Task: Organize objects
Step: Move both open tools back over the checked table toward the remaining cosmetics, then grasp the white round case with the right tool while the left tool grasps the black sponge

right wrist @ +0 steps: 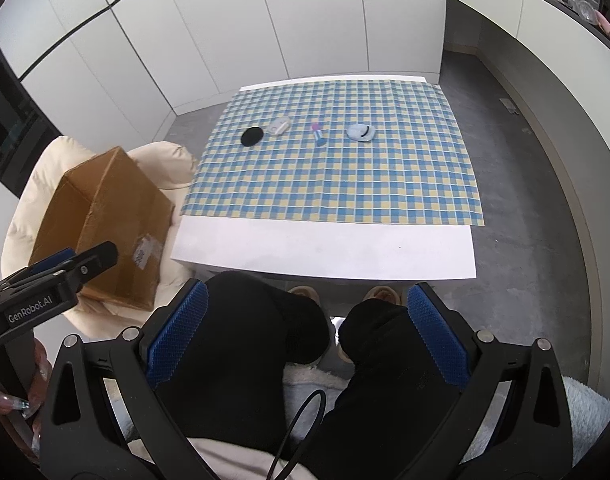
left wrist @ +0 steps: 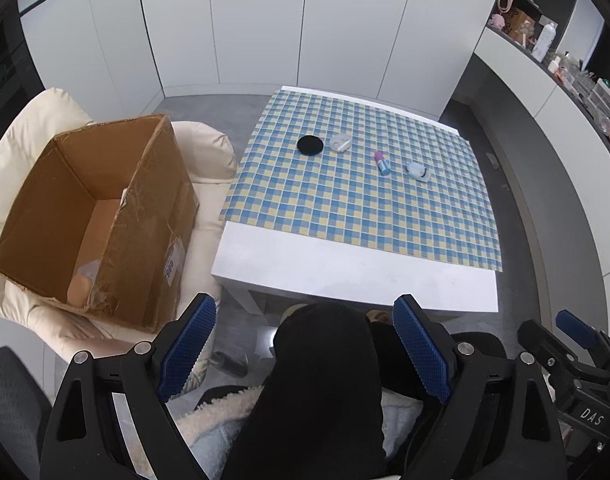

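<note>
On the checked cloth lie a black round disc, a clear small case, a pink-and-blue tube and a pale blue item with a black band. An open cardboard box rests on a cream armchair left of the table. My left gripper hangs open over the person's knee, well short of the table. My right gripper is also open above the knees, nothing between its blue pads.
The white low table stands on a grey floor, white cabinet doors behind it. A curved counter with small clutter runs along the right. Something pale lies in the box bottom. The person's legs and slippers sit under the table's near edge.
</note>
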### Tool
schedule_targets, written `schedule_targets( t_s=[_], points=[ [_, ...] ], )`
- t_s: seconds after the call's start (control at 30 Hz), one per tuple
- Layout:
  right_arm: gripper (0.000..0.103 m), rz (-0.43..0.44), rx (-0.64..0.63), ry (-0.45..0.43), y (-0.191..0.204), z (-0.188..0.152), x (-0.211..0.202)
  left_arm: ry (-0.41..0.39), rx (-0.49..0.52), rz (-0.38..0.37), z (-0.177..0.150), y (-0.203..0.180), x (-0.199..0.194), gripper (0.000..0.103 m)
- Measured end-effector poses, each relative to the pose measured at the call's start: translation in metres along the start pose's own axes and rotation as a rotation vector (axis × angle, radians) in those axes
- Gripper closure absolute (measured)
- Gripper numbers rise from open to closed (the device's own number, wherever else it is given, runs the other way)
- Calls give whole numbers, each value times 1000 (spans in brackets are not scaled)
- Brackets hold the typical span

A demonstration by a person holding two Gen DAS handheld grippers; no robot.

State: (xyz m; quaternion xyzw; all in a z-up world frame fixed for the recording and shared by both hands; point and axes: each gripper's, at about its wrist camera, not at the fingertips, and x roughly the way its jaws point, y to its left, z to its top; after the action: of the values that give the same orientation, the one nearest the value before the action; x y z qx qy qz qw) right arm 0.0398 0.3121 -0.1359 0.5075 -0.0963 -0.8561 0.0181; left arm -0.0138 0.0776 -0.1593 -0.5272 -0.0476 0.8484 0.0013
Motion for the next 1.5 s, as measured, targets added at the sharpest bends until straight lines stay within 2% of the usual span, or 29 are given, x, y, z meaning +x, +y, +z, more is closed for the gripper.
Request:
schedule_targets(
  t_s=[0.27, 0.63, 0.87, 1.1, 1.27, 1.37, 1.43, 1.5],
  points=[
    [1, -33, 16, 31, -14, 19, 32, 33, -20, 12, 24, 4, 39, 12],
    [1, -70, 2, 41, -30, 59, 83, 26, -53, 42, 60, 8, 85, 12],
    [1, -71, -21, 46, -36, 84, 121, 42, -47, 60, 84, 8, 130, 12],
    [1, -56, -58, 50, -39, 108, 177, 59, -30, 94, 109, 2, 186, 12],
    [1, -47, -3, 49, -52, 132, 221, 67, -19, 106, 134, -5, 231, 12],
    [1, -65, 68, 35, -65, 149, 251, 88, 9, 120, 150, -13, 261, 12],
    [1, -75, 121, 22, -76, 159, 274, 100, 20, 158, 160, -17, 283, 12],
    [1, -94, 159, 23, -85, 168, 294, 122, 4, 152, 172, -18, 309, 12]
  ],
)
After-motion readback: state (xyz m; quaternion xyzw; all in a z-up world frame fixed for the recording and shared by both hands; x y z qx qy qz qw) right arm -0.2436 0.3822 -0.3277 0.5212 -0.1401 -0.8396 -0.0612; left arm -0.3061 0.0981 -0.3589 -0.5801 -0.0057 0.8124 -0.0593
